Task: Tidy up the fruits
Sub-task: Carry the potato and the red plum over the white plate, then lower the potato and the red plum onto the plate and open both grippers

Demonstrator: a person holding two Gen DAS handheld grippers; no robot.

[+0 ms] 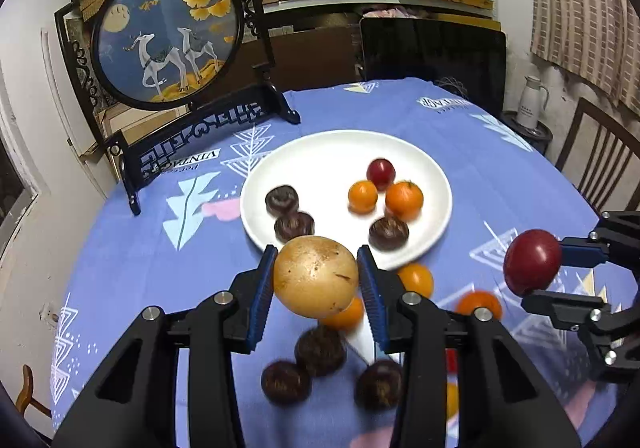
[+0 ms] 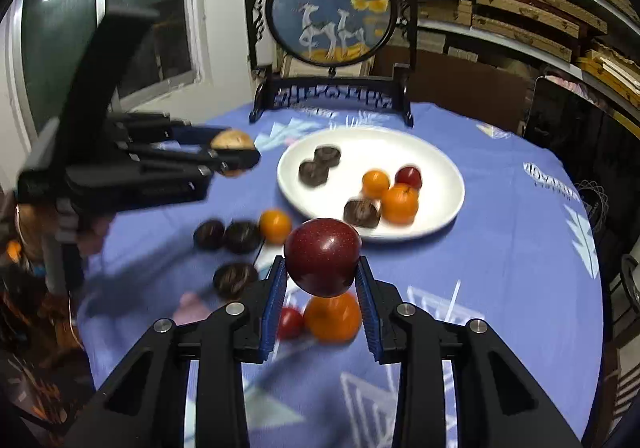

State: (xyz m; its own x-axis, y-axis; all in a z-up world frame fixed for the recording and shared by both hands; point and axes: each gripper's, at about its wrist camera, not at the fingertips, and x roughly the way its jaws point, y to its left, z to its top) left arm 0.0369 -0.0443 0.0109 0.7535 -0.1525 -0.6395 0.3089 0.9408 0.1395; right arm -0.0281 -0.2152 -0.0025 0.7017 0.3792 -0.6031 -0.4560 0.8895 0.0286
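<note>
My left gripper (image 1: 316,280) is shut on a golden-brown pear (image 1: 315,276) and holds it above the table, just in front of the white plate (image 1: 320,152). My right gripper (image 2: 322,278) is shut on a dark red plum (image 2: 322,257), also lifted; it shows at the right of the left wrist view (image 1: 532,262). The plate (image 2: 424,152) holds three dark chestnut-like fruits (image 1: 282,200), two oranges (image 1: 404,200) and a small red fruit (image 1: 380,172). Loose dark fruits (image 1: 320,350) and oranges (image 1: 416,280) lie on the blue cloth under the grippers.
A round deer painting on a black stand (image 1: 168,36) stands behind the plate at the table's far left. A dark chair back (image 1: 432,56) and a wooden chair (image 1: 600,152) sit past the far edge. An orange (image 2: 332,318) and small red fruit (image 2: 290,322) lie beneath my right gripper.
</note>
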